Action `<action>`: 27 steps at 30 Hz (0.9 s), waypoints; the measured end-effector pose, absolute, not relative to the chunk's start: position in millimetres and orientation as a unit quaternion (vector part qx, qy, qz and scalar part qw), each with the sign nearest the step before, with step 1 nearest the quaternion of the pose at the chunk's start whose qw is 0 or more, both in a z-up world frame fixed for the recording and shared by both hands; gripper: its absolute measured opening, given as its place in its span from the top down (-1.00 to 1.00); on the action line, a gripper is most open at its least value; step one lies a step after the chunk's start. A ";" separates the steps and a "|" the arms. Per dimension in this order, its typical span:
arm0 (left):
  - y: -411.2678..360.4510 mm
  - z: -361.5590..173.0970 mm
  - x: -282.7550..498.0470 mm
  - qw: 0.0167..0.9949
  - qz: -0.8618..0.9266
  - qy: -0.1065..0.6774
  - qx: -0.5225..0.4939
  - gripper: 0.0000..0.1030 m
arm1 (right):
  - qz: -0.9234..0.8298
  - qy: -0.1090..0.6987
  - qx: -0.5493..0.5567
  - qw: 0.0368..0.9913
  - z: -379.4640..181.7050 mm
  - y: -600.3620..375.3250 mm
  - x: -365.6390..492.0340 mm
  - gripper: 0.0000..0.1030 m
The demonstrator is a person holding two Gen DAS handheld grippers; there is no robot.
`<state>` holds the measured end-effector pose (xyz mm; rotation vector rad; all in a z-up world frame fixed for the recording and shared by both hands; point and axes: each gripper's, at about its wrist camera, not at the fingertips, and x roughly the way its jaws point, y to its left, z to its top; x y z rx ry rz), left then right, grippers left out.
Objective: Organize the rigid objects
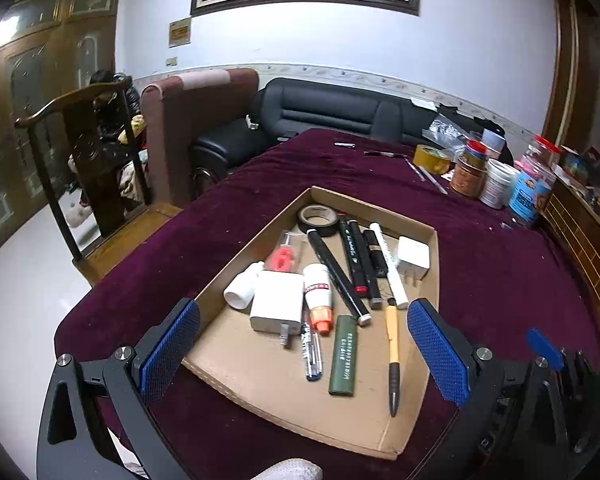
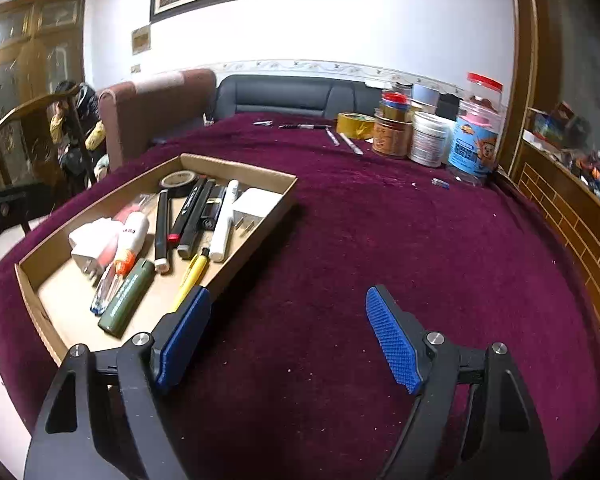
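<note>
A shallow cardboard tray [image 1: 430, 344] [image 2: 260, 178] lies on the maroon tablecloth. It holds several items: a green lighter [image 1: 343, 355] [image 2: 126, 298], a yellow pen [image 1: 392, 354] [image 2: 192, 274], black markers [image 1: 356, 258] [image 2: 188, 210], a white charger [image 1: 277, 302] [image 2: 87, 246], a glue bottle [image 1: 318, 292] [image 2: 132, 236], a tape roll [image 1: 318, 220] [image 2: 178, 181] and a second white plug [image 1: 414, 258] [image 2: 252, 204]. My left gripper [image 1: 303, 350] is open and empty above the tray's near end. My right gripper [image 2: 288, 338] is open and empty over bare cloth right of the tray.
At the table's far right stand several jars and tubs [image 1: 500, 182] [image 2: 432, 138] and a yellow tape roll [image 1: 432, 158] [image 2: 356, 124]. Loose pens [image 1: 384, 154] [image 2: 304, 126] lie at the far edge. A wooden chair [image 1: 84, 168], an armchair and a black sofa [image 1: 324, 112] stand beyond.
</note>
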<state>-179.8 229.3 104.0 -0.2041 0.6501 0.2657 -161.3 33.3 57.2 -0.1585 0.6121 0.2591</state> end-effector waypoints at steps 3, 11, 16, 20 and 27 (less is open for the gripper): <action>234.8 97.4 -173.9 0.931 0.136 0.323 -0.100 -0.98 | 0.130 0.299 -0.089 0.941 57.0 37.5 -163.0 -0.56; 238.0 87.0 -166.1 0.924 0.151 0.340 -0.092 -0.98 | 0.131 0.304 -0.095 0.939 55.1 39.2 -162.6 -0.57; 240.1 85.1 -166.6 0.921 0.159 0.345 -0.093 -0.98 | 0.133 0.300 -0.101 0.939 55.3 41.5 -165.1 -0.57; 235.9 83.5 -166.1 0.918 0.166 0.350 -0.079 -0.98 | 0.138 0.298 -0.105 0.939 55.3 43.7 -167.0 -0.57; 226.9 83.6 -164.2 0.919 0.165 0.354 -0.063 -0.98 | 0.141 0.302 -0.092 0.938 57.0 36.7 -165.3 -0.57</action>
